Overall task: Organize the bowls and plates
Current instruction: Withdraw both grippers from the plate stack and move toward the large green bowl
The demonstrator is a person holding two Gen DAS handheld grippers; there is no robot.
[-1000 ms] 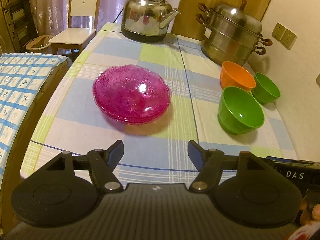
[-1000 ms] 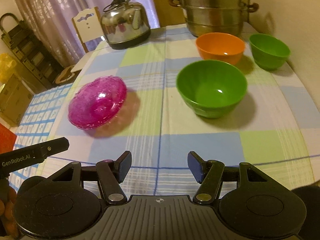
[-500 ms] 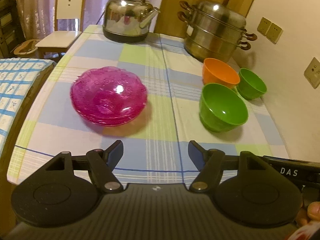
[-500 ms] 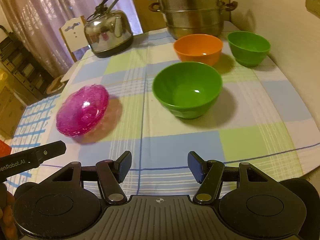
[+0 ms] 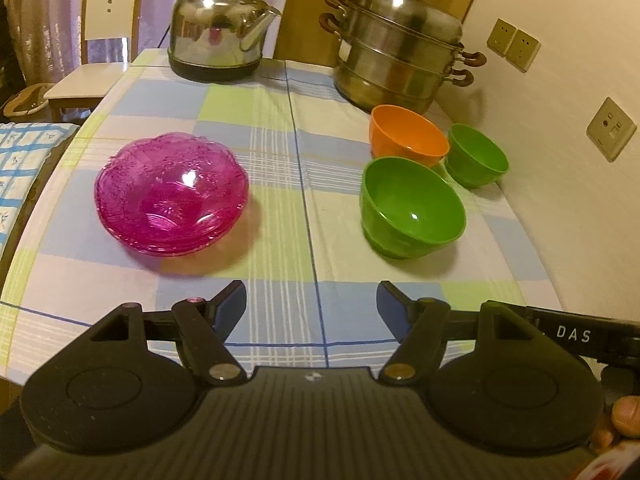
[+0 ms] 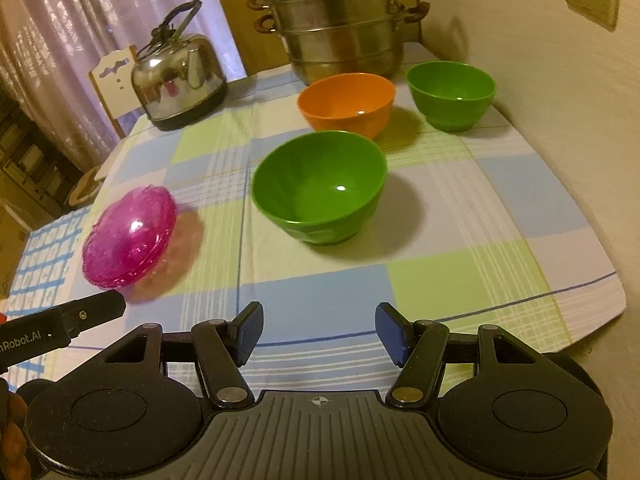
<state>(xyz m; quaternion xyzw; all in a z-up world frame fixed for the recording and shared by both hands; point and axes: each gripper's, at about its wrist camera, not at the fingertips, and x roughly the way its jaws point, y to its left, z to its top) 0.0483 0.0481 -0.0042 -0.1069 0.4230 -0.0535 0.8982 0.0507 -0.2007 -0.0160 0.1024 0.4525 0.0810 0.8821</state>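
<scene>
While hovering over the near table [image 5: 280, 128] edge: left claw [image 5: 311, 305] apart, empty; right claw [image 6: 319, 331] apart, empty. Stacked pink plates [image 5: 172, 198] at 10 o'clock from left claw. Large green bowl [image 6: 320, 186] at 12 from right claw; orange bowl [image 6: 347, 103] and small green bowl [image 6: 451, 94] beyond, toward 1.
</scene>
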